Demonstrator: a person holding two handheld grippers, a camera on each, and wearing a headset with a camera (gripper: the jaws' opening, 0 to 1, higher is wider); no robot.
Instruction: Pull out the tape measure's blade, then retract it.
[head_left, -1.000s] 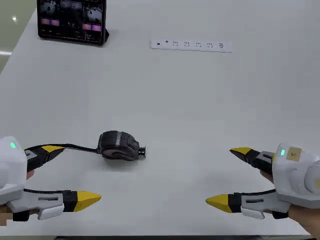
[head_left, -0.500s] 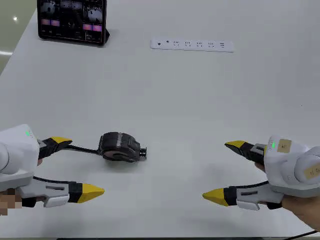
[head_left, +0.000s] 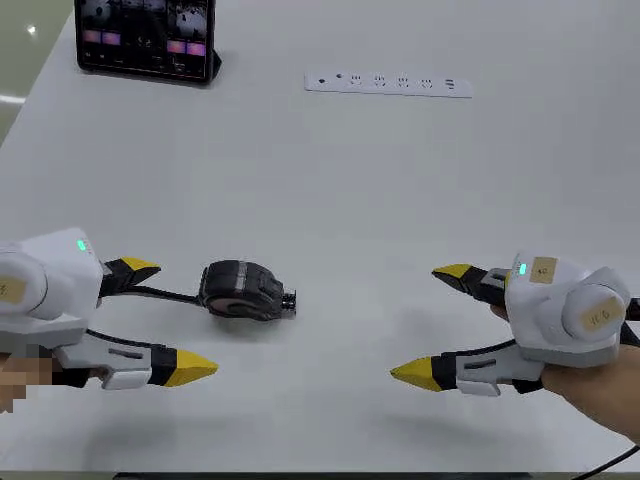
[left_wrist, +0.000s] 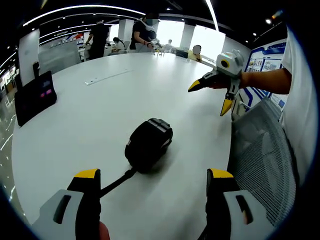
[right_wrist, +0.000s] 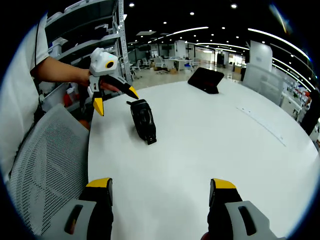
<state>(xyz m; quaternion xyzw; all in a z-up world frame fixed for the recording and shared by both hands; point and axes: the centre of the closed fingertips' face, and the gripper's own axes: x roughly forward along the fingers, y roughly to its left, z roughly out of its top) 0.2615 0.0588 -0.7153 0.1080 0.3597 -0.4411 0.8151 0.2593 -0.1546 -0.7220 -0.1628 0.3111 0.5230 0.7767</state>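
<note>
- Head view: your left tongs (head_left: 180, 318) are spread wide, with nothing between the tips. Your right tongs (head_left: 418, 322) are spread just as wide and hold nothing either.
- The tape (head_left: 240, 290) lies on the table (head_left: 330, 180) between the two pairs. It is near the left tongs' tips and well apart from the right ones.
- Its strap (head_left: 165, 293) runs back to just beside the left tongs' farther tip.
- A small dark nub on the tape's side toward the right tongs may be the blade's end, but it is too small to tell.
- Far beyond both tongs stand a tablet (head_left: 145, 35) and a power strip (head_left: 388, 84).
- Left gripper view: the tape (left_wrist: 149, 142) sits just ahead of your left tongs (left_wrist: 153, 175), in line with the gap between the parted tips. The strap trails back toward the left-hand jaw.
- The right tongs (left_wrist: 209, 99) hang well beyond the tape, tips apart.
- Right gripper view: the tape (right_wrist: 144, 120) lies well ahead of your right tongs (right_wrist: 160, 183), a little left of the gap's middle.
- The left tongs (right_wrist: 116, 102) are just beside its far end, tips apart.
</note>
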